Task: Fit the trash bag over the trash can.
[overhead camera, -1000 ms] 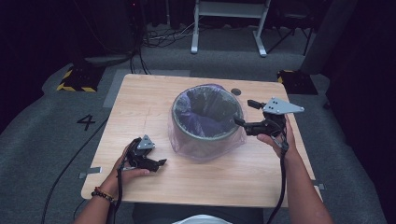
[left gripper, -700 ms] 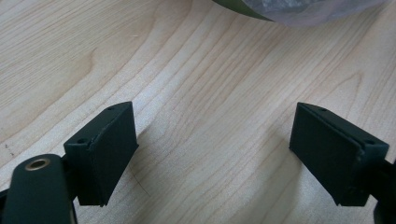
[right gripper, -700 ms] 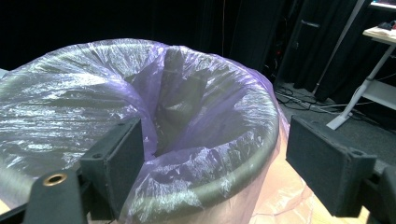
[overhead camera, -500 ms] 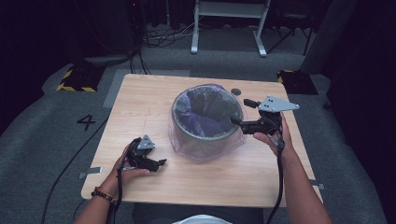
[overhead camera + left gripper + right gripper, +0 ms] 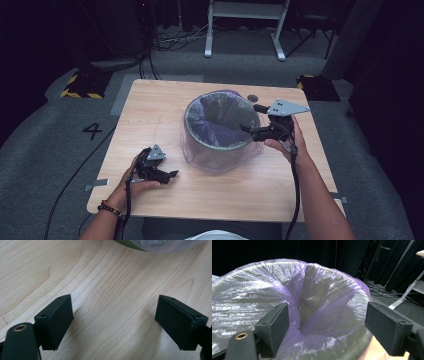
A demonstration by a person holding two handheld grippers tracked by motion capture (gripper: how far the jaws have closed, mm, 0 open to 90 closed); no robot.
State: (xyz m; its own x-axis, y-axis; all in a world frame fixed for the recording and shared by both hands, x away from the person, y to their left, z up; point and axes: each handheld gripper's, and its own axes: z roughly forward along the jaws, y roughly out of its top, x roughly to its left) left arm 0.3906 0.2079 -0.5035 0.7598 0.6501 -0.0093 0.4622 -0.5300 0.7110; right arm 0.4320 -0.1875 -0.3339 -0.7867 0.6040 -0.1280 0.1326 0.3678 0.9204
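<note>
The right gripper (image 5: 258, 120) hangs at the right side of the bin (image 5: 218, 125), its jaws spread wide and holding nothing. In the right gripper view the two black jaws stand well apart, with the rim of the bin and its purple bag (image 5: 312, 297) between and just beyond them; one jaw lines up outside the rim, the other over the opening. The bag lines the inside of the bin, sags into a fold at the near side and is turned down over the rim, with loose film draped outside the wall toward the surface (image 5: 160, 110).

The left gripper (image 5: 159, 172) lies low on the surface, in front of the bin and to its left, held by the person's left hand. Its jaws are likewise spread and empty; the left gripper view looks between them at bare wood grain, with the foot of the bin and a little bag film at the top edge.

The step in hand looks like the approach to the bag's edge at the rim, on the right side of the bin. The next move would call for easing the right jaws forward so the film at the rim sits between them, then pinching only the plastic and not the hard rim. The thin bag may slip or tear if gripped poorly. The left gripper seems to be waiting, perhaps to steady the bin.
</note>
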